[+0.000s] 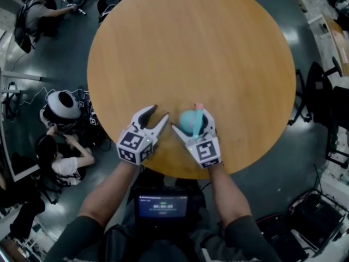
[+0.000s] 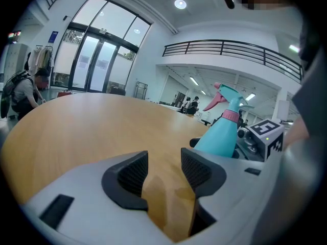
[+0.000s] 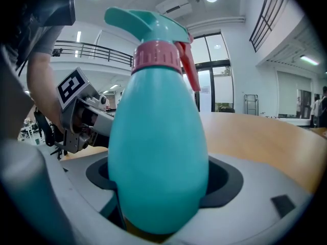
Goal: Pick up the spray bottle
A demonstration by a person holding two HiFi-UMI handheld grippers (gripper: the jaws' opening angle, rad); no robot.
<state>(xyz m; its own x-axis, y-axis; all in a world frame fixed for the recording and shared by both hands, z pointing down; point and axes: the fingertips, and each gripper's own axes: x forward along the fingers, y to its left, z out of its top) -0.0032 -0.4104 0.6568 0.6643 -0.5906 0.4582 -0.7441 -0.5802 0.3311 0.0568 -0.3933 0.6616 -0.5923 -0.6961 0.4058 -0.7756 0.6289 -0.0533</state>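
Note:
A teal spray bottle with a pink collar and pink trigger stands upright on the round wooden table, near its front edge. My right gripper has a jaw on each side of the bottle's belly. In the right gripper view the bottle fills the gap and covers the inner faces of both pads, so the right gripper is shut on it. My left gripper rests just left of the bottle, open, with only bare tabletop between its jaws. From the left gripper view the bottle shows at the right.
Most of the tabletop stretches away beyond the grippers. People sit or crouch on the dark floor at the left, beside gear and cables. Black chairs stand to the table's right. A small screen hangs at the person's waist.

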